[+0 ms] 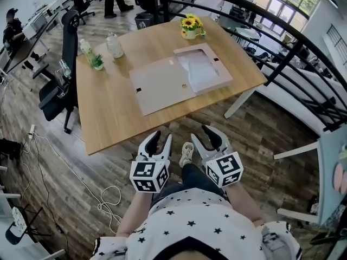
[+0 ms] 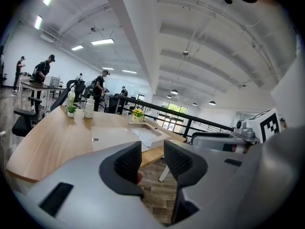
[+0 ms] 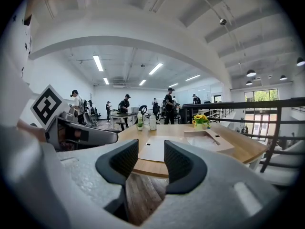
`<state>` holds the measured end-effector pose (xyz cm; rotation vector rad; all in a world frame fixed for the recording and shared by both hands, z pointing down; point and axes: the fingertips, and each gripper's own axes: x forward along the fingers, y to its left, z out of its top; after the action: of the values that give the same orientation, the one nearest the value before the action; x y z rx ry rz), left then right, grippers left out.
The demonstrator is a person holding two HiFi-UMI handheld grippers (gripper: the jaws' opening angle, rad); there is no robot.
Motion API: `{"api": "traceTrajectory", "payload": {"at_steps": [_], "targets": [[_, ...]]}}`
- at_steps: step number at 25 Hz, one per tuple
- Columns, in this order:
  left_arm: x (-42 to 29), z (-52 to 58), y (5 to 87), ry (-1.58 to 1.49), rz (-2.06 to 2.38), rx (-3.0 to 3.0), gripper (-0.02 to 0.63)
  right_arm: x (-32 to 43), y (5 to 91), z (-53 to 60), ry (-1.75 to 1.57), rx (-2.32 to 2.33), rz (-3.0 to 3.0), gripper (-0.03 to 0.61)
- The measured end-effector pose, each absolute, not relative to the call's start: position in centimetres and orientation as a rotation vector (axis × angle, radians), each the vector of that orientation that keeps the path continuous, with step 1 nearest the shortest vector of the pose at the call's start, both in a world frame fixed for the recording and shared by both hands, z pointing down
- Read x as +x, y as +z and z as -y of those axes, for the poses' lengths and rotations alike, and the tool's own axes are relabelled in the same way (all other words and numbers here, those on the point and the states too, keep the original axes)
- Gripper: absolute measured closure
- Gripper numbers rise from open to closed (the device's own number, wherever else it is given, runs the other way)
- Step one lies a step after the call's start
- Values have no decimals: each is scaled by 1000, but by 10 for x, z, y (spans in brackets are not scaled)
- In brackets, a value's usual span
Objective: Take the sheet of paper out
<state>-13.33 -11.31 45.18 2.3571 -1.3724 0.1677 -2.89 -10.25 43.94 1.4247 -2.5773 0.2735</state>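
Note:
A shallow beige box (image 1: 219, 79) lies open on the wooden table (image 1: 108, 112), its lid (image 1: 160, 85) folded flat to the left. A white sheet of paper (image 1: 198, 69) rests inside the box. Both grippers hang in front of my body, short of the table's near edge and far from the box. My left gripper (image 1: 160, 141) is open with nothing between its fingers; it points toward the box (image 2: 157, 133). My right gripper (image 1: 201, 137) is open and empty too, and the box (image 3: 212, 142) and lid (image 3: 155, 149) show beyond it.
A sunflower pot (image 1: 190, 27) stands at the table's far edge; a white bottle (image 1: 114, 45) and a small plant (image 1: 96, 62) stand at the far left. A black chair (image 1: 62, 85) is left of the table, a black railing (image 1: 303, 42) to the right, a cable (image 1: 103, 199) on the floor.

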Motion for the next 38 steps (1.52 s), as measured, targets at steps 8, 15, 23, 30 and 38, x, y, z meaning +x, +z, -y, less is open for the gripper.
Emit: {"api": "traceTrajectory", "payload": {"at_steps": [8,15,23,30,38], "targets": [[-118,163,458,188,1382,2367,472,-17,446,152,283,1416,2603,423],[-102,218,454,201,1389,2371,472,0,441,206,287,1420,2612,423],[-82,278,455,246,1386,2353,472,25,434,263,302,1426,2600,423],[-60,336,472,293,1356,2328,472,44,438,310,328,1431,2575,423],[-27,393,496,351,1293,2325,472,63,451,362,367,1433,2547,423]]}}
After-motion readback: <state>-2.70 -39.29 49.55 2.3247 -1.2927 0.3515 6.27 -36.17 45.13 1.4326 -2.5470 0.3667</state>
